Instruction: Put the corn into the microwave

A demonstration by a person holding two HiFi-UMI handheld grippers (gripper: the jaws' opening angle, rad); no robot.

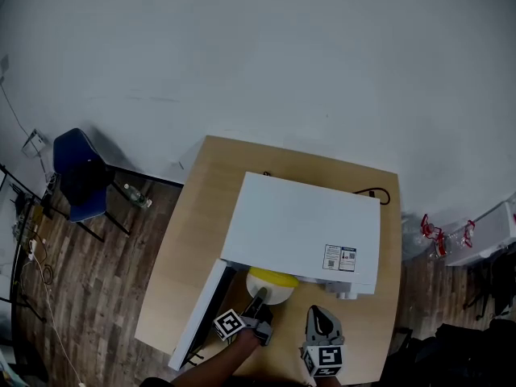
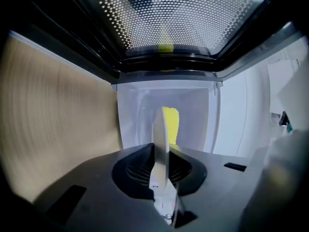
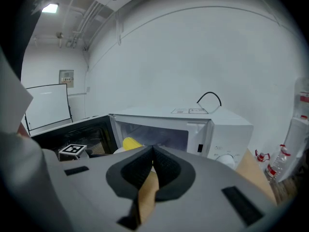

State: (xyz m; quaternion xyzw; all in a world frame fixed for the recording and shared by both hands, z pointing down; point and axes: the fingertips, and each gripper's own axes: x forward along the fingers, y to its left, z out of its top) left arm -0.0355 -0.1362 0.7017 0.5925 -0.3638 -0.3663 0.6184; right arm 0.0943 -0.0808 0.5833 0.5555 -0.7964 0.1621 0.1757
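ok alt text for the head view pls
Seen from above, the left gripper holds a white plate with yellow corn at the mouth of a white microwave, whose door hangs open to the left. The right gripper is shut and empty beside it, over a wooden table.

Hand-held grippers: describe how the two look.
The left hand-held gripper and right hand-held gripper are alike: grey plastic bodies, black ribbed pads, and each carries a white cube with black square markers.
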